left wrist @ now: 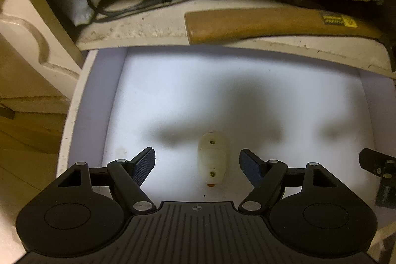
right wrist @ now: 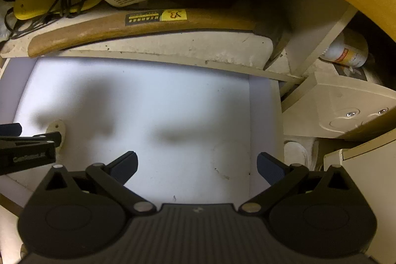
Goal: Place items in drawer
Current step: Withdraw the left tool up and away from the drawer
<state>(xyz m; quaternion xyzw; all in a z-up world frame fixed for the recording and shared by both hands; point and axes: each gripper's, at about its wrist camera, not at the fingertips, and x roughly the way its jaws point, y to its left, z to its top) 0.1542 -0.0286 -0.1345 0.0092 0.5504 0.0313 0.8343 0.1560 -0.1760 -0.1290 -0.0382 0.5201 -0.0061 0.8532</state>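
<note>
Left wrist view: the left gripper (left wrist: 197, 161) hangs spread over the drawer (left wrist: 173, 90); a small white piece (left wrist: 212, 157) lies on the floor between its fingers, untouched, long axis pointing away.

Right wrist view: the right gripper (right wrist: 197, 165), spread and empty, sits well right of the piece (right wrist: 56, 128).

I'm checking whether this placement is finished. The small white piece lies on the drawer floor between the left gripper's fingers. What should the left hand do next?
Probably lift the left gripper straight up and away. Its jaws stand wide open, clear of the small white piece, which lies flat on the drawer floor, so the placement looks done.
</note>
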